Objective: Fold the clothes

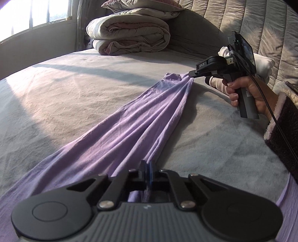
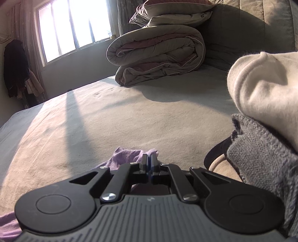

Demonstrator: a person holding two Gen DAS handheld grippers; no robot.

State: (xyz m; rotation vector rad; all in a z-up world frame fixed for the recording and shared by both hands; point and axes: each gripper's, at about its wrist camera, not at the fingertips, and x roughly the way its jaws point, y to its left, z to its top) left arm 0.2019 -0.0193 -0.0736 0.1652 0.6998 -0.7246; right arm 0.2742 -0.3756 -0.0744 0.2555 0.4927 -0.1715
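Pinching one end of a lilac garment (image 1: 119, 134), the left gripper (image 1: 147, 168) has its jaws pressed together on bunched cloth. At the garment's far end the right gripper (image 1: 191, 74), held in a person's hand (image 1: 247, 96), is likewise clamped on a gathered corner. Between them the garment runs taut in long ridges across the grey bed (image 1: 65, 96). Beyond its far end sits a rolled duvet (image 1: 128, 35) under pillows (image 1: 141, 9); beside the right gripper lies a heap of pale and dark clothes (image 2: 264, 104). This looks like the stretching step, before any fold. Next, the cloth probably needs to be spread flat, so both grips would have to stay firm.
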